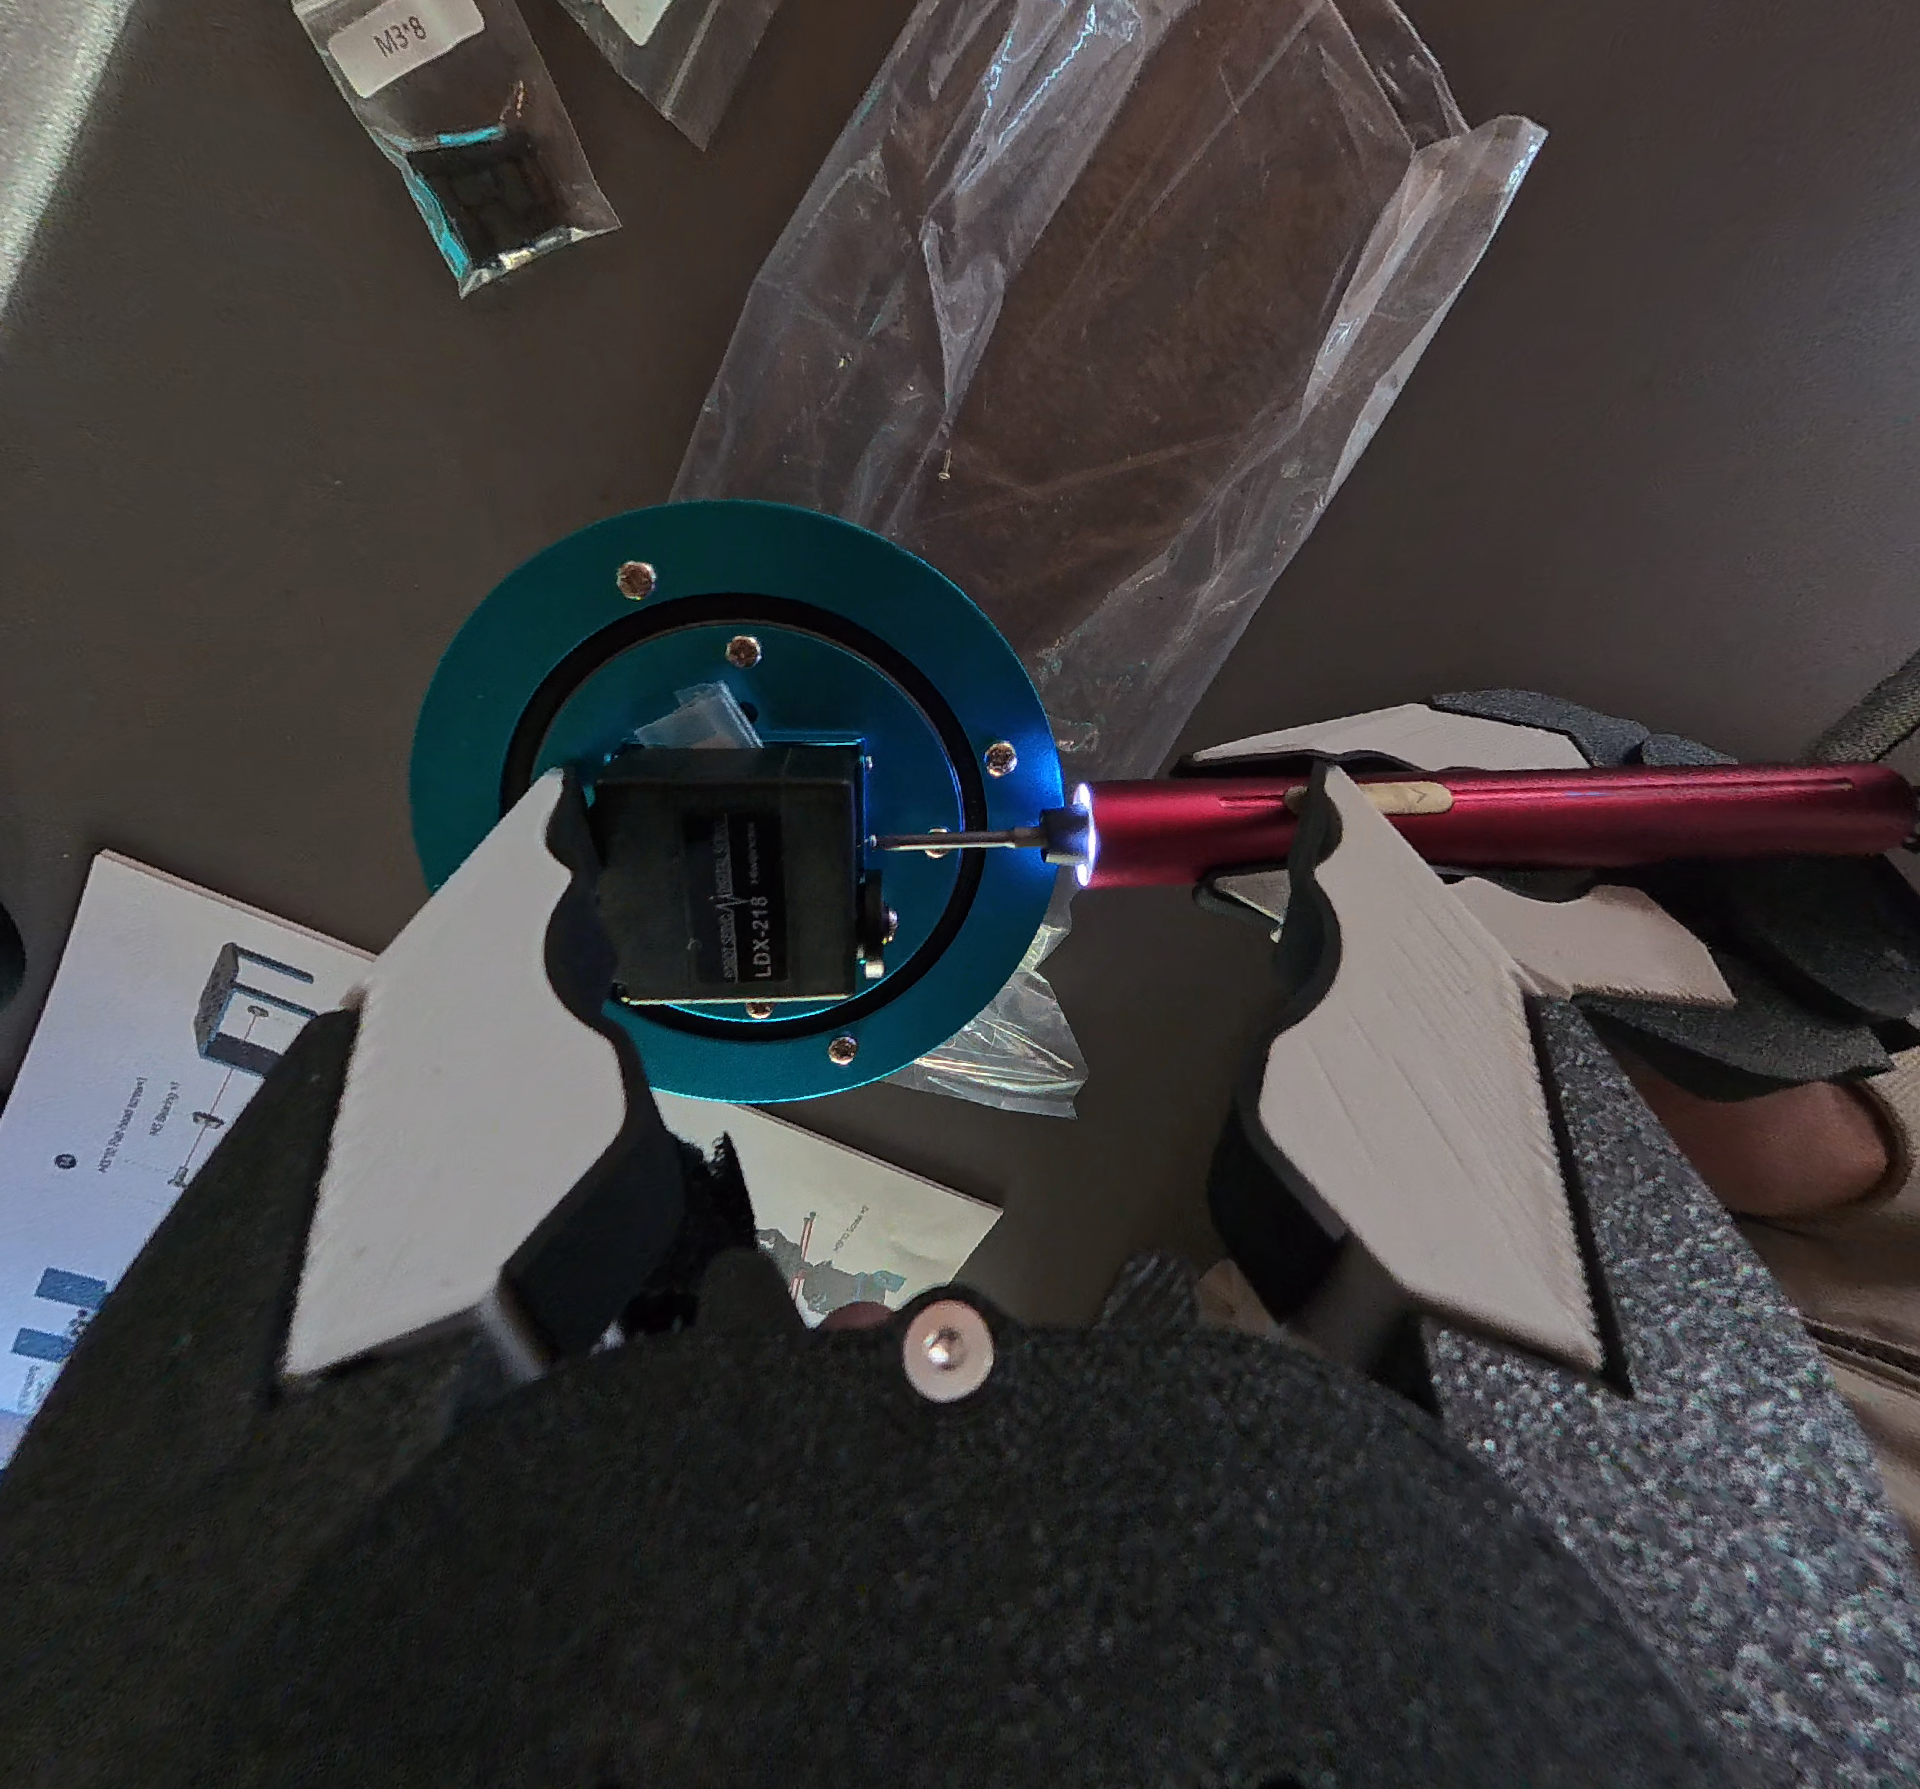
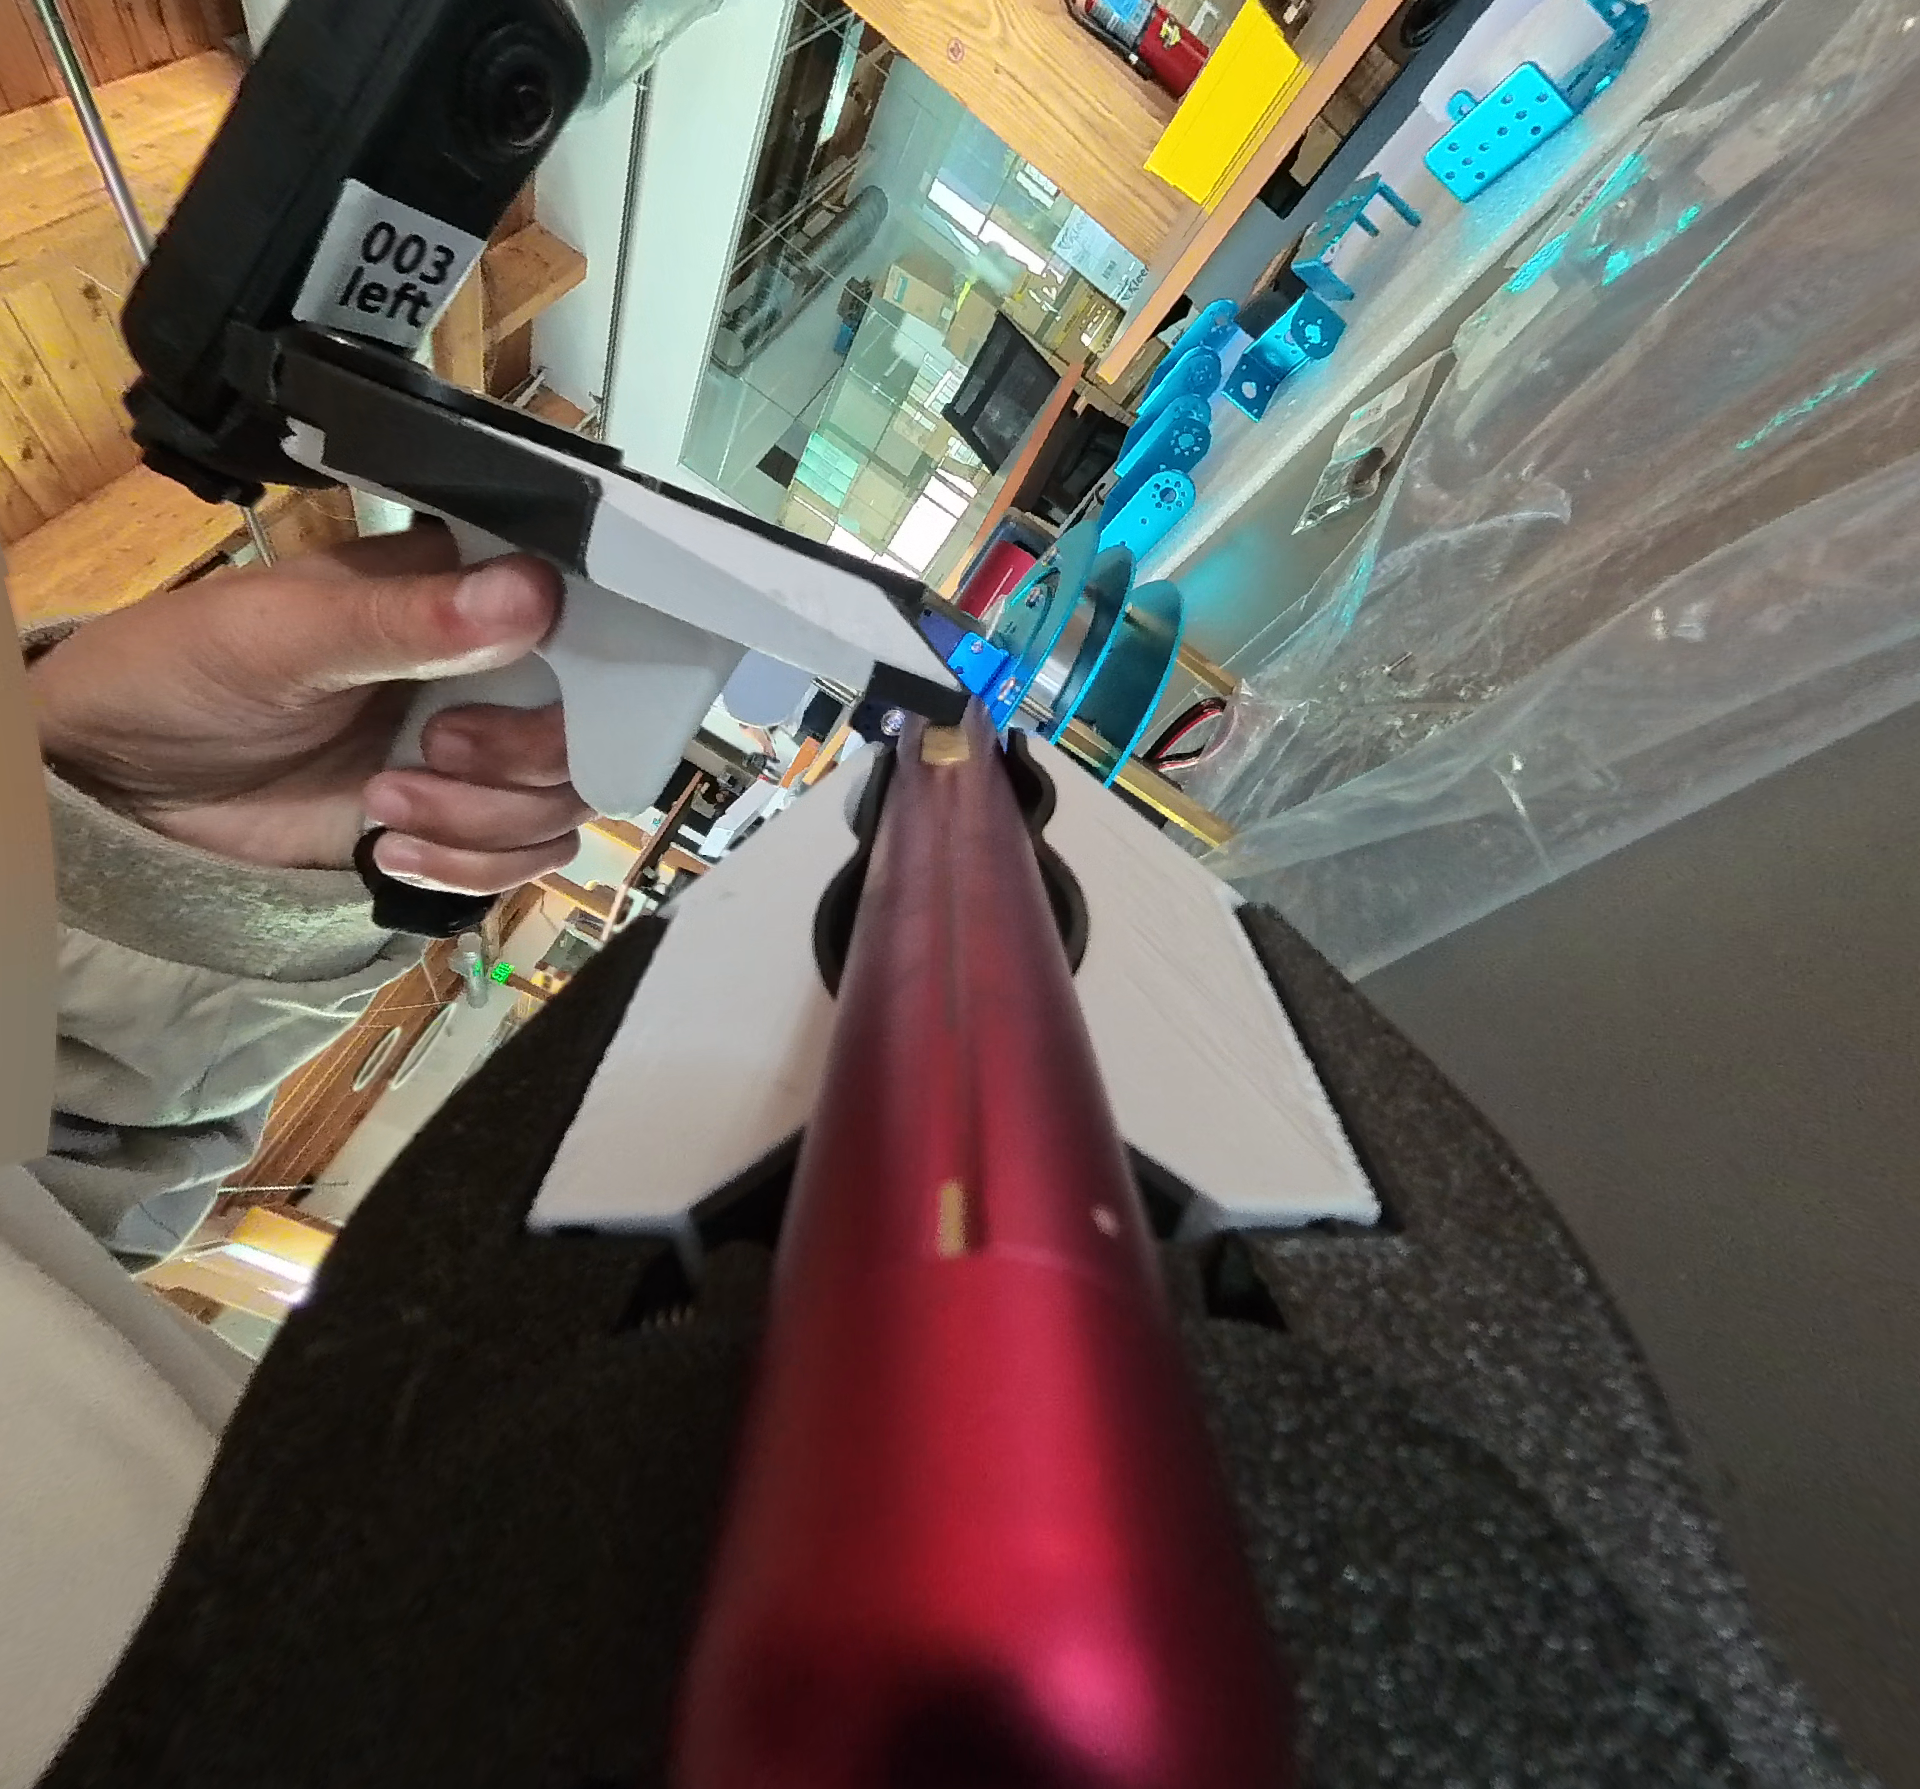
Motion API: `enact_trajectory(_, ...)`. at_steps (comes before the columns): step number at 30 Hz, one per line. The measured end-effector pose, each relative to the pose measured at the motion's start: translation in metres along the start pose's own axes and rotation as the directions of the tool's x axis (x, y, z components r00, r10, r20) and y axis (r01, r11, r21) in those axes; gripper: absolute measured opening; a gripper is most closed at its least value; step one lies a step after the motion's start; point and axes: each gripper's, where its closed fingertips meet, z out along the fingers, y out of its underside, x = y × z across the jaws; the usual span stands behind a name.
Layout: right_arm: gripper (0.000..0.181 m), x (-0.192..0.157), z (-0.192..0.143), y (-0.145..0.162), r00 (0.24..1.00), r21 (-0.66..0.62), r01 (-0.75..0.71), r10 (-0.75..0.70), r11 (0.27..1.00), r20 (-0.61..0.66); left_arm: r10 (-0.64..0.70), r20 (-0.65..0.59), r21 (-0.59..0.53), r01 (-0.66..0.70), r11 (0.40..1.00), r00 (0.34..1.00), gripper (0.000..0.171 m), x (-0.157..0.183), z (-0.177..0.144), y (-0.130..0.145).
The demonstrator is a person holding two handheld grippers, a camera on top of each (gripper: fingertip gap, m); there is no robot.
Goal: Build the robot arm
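dark tabletop [image 1: 1662, 389] strewn with plastic bags [image 1: 1091, 305]. left claw [image 1: 940, 804] released, one finger touching black motor [image 1: 727, 872] on blue disc [image 1: 499, 700], centre frame. right claw [image 2: 951, 752] clenched on red screwdriver [image 2: 966, 1324], bit at motor. rigid, slick metal; best gripped mid-barrel.

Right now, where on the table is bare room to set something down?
Bare dark table lies left of the clear plastic sheet, between the small bags and the blue disc; also right of the sheet. Crowded near the disc, booklet and red screwdriver.
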Motion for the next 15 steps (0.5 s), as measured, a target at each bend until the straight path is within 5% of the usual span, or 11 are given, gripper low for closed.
enact_trajectory(15,0.02,0.0028,0.0013,0.0009,0.989,0.018,-0.143,0.142,0.99,0.036,0.005,0.033,0.036,-0.006,0.999,0.999,0.132,-0.0019,0.0021,-0.0011)
